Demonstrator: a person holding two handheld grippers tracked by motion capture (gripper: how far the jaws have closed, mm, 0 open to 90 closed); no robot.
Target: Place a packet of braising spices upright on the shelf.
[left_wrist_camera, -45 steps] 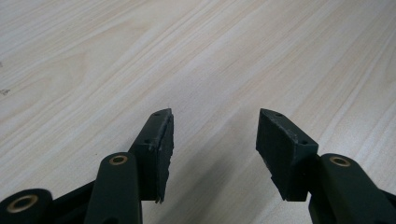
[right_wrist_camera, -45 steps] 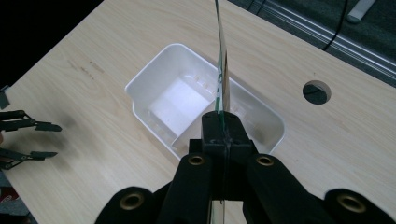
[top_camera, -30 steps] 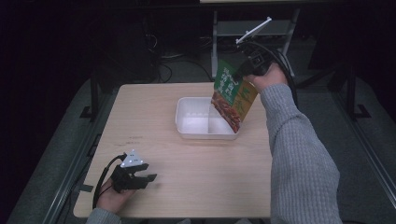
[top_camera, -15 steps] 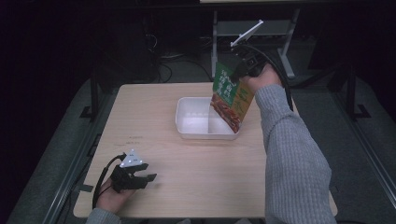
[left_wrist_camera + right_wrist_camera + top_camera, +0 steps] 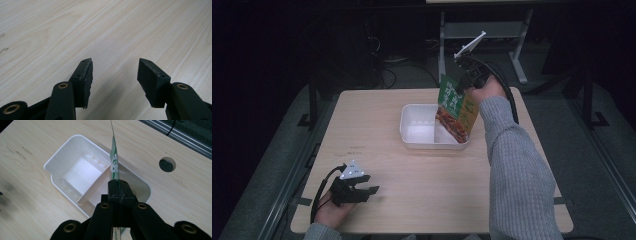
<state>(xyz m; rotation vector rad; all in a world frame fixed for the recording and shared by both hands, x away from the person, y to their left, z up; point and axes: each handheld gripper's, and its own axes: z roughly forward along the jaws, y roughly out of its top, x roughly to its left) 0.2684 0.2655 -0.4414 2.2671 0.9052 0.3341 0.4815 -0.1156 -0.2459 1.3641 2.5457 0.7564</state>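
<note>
My right gripper (image 5: pixel 460 86) is shut on the top edge of a green and orange food packet (image 5: pixel 457 110), which hangs tilted over the right part of a white two-compartment tray (image 5: pixel 412 136). In the right gripper view the packet (image 5: pixel 114 162) shows edge-on between the closed jaws, above the tray (image 5: pixel 60 157) and close to its divider. Both compartments look empty. My left gripper (image 5: pixel 373 190) rests low over the table's near left corner, open, with bare wood between its fingers (image 5: pixel 85 75).
The wooden table (image 5: pixel 377 110) has a round cable hole (image 5: pixel 167 164) beyond the tray. Dark floor, cables and a metal stand lie behind the table's far edge. A grey-sleeved right arm (image 5: pixel 517 170) stretches over the table's right side.
The right gripper has carried the packet slightly left and down over the tray's right compartment. The left gripper has stayed put.
</note>
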